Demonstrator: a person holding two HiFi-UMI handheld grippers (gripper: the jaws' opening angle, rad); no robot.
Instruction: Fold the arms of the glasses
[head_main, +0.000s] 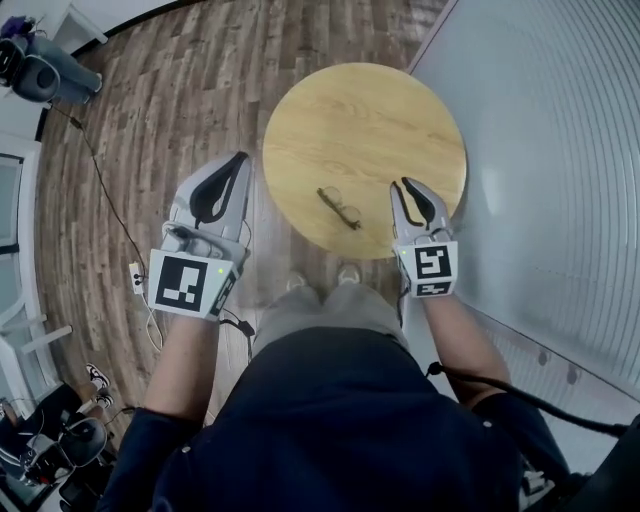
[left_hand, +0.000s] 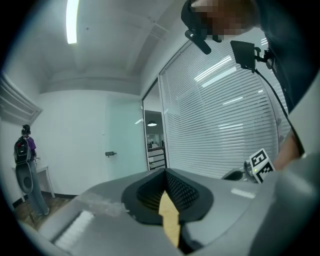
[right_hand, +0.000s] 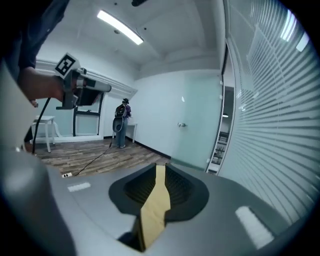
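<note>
Desk (head_main: 365, 120), round and wooden, lies ahead of both claws. The left claw (head_main: 242, 160) hangs beyond its rim over the floor, tips pressed together on nothing. The right claw (head_main: 401, 186) sits over the near edge, likewise closed and empty (only a sliver of wood shows between its jaws). The glasses (head_main: 340, 208) lie between them, just left of the right claw, their long axis slanting away leftward.
</note>
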